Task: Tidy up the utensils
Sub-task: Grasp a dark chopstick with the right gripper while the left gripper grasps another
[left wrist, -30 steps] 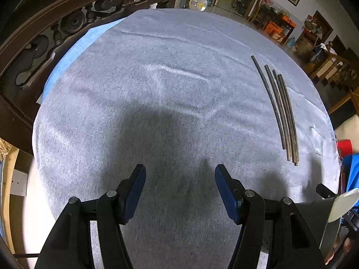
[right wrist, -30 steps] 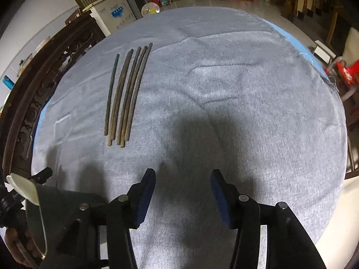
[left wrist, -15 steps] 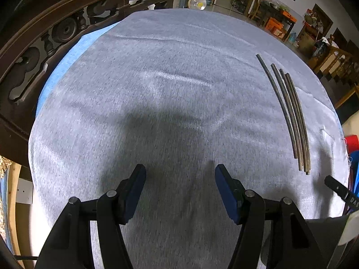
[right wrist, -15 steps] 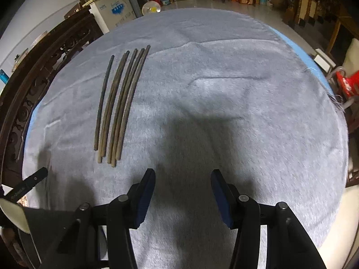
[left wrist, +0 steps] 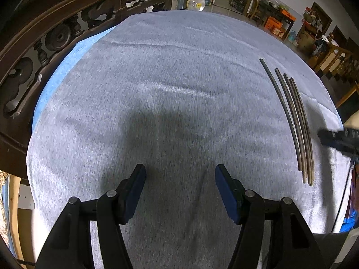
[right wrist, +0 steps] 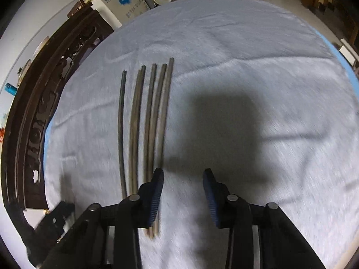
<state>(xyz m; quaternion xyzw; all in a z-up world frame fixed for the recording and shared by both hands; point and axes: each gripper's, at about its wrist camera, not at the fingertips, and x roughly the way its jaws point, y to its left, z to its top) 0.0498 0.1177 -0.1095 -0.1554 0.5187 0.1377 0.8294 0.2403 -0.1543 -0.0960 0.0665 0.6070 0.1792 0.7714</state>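
Nothing is sorted yet: the five chopsticks lie side by side on the gray cloth, and the left gripper and right gripper both have their jaws apart, holding nothing.

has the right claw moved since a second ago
Yes. The right claw has shifted left and toward the chopsticks; its left finger now overlaps their near ends.

Chopsticks laid side by side on a cloth-covered worktop

The cloth is spread over the worktop, and the chopsticks are laid on it in a near-parallel row. They are seen at the far right in the left wrist view. A carved wooden rail is set along the worktop's left edge.
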